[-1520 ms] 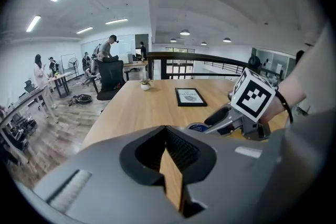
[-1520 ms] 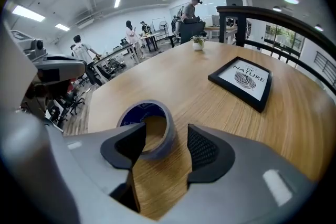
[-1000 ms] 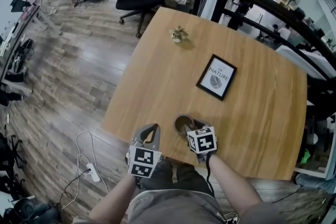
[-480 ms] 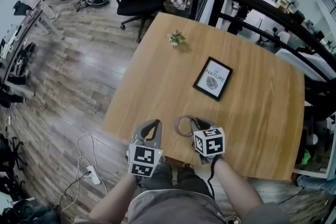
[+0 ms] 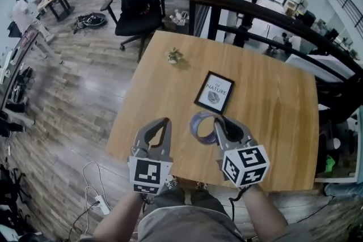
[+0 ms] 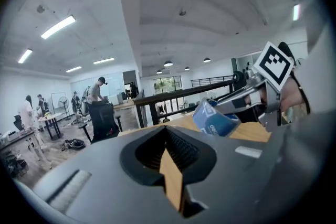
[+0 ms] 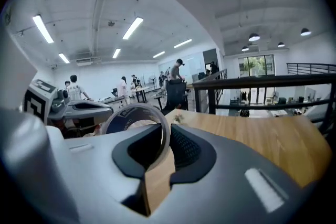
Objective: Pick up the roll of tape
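1. Right gripper [image 5: 222, 124]: clenched on the roll of tape [image 5: 194, 126]. In the right gripper view the jaws pinch one wall of the ring [image 7: 137, 108], one jaw inside the hole and the other outside it
2. Roll of tape: a bluish ring with a printed inner face, held in your right gripper above the near part of the wooden table [image 5: 272, 122]. It appears to hang clear of the top; the left gripper view shows it [image 6: 215, 120] in the air over the table edge
3. Left gripper [image 5: 164, 122]: jaws closed together with nothing between them [image 6: 166, 131]. It floats beside the right gripper over the near table edge, apart from the tape
4. Other items: a framed print [image 5: 215, 92] lies on the table beyond the tape, and a small ornament [image 5: 174, 55] sits near the far corner; both are well apart from your grippers
5. Step in hand: the lift, as I judge it. The grasp is made, so the pick-up looks all but complete
6. Next move: keep the right jaws firm on that single wall, since the ring could pivot or slip. Hold it steady and keep the left gripper out of its way
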`<state>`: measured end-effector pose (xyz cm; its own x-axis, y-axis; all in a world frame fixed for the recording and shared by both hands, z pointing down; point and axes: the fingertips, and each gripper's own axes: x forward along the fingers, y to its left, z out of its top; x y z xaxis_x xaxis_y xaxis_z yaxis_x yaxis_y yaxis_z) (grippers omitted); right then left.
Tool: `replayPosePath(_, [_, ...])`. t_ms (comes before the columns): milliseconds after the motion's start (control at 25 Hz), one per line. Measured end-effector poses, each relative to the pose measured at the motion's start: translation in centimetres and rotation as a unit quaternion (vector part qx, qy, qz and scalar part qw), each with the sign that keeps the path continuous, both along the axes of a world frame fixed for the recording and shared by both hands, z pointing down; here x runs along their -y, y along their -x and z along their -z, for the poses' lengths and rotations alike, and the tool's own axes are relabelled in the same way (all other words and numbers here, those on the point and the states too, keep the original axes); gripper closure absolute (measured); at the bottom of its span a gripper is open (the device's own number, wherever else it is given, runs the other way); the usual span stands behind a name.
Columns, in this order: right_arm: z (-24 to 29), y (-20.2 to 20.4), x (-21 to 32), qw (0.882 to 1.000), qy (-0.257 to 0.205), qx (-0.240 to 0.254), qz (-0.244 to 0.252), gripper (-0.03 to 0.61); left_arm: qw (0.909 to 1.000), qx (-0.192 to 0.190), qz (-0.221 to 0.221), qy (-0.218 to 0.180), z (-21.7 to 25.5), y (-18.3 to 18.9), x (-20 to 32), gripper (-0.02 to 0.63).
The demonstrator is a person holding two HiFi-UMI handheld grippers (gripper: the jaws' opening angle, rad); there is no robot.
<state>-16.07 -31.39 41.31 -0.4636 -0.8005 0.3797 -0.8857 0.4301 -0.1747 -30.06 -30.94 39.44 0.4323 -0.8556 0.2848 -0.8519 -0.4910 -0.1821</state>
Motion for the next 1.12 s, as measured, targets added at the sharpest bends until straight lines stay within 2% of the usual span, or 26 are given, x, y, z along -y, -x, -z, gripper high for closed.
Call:
replayPosePath(160, [6.6, -1.9, -0.6, 0.997, -0.073, 0.016, -0.024, 0.517, 0.9986, -0.019, -0.013, -0.047, 5.0, -1.6, 0.4, 0.612])
replayPosePath(400, [15.1, -4.1, -2.4, 0.983, -0.172, 0.031, -0.054, 0.517, 0.9938, -0.050, -0.028, -0.095, 11.1, -3.6, -0.4, 0.612])
replayPosePath(560, [19.1, -5.4, -4.1, 0.970, -0.232, 0.025, -0.071, 0.517, 0.9882, -0.032, -0.041, -0.144, 14.1, -4.5, -1.5, 0.612])
replayPosePath(680, [21.2, -6.3, -5.6, 0.960, -0.267, 0.014, -0.080, 0.517, 0.9789, -0.035, -0.054, -0.194, 16.3, -5.3, -2.6, 0.612])
replayPosePath(800, [22.2, -6.5, -6.6, 0.954, -0.287, 0.000, -0.083, 0.517, 0.9701, -0.054, -0.063, -0.228, 17.7, -5.7, -3.6, 0.612])
replayPosePath(920, [22.1, -6.3, -7.3, 0.952, -0.294, -0.013, -0.080, 0.517, 0.9651, -0.066, -0.070, -0.243, 18.0, -5.9, -4.4, 0.612])
replayPosePath(1120, [20.6, -6.4, -7.2, 0.958, -0.278, -0.026, -0.073, 0.517, 0.9652, -0.071, -0.077, -0.240, 17.3, -6.6, -4.4, 0.612])
